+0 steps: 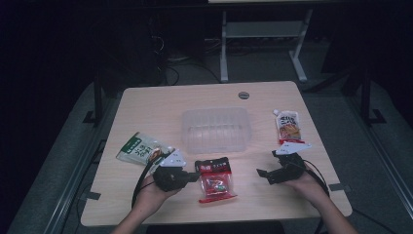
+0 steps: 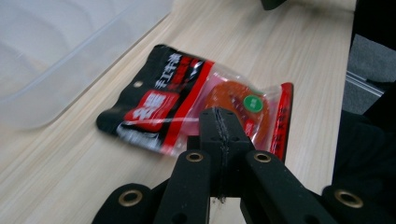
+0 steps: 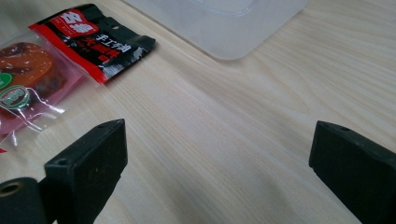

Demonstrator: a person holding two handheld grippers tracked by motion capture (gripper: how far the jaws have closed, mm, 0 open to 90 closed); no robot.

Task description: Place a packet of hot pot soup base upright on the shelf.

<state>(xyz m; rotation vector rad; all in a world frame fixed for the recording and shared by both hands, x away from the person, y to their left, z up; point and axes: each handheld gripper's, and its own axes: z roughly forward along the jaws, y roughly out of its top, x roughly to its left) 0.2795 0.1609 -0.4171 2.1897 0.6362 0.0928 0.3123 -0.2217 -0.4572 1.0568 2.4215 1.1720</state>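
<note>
Nearest the person, the left gripper (image 2: 219,126) has its black jaws pressed tight together on the near edge of the red-and-black snack packet with the clear window (image 2: 187,109), pinching the plastic. That packet lies flat on the pale wooden tabletop (image 1: 146,200), just in front of the person, and it is our landmark. To the packet's right, well apart from it, the right gripper (image 3: 219,158) hovers low over bare wood with its jaws spread wide and nothing between them. To the packet's left, behind the left hand (image 1: 151,195), lies a green-and-white food bag (image 1: 139,148). Just beyond the packet stands the clear, rectangular plastic tub (image 1: 215,129). Farther right of the packet, a white-and-red spouted pouch (image 1: 287,126) lies flat, beyond the right gripper.
</note>
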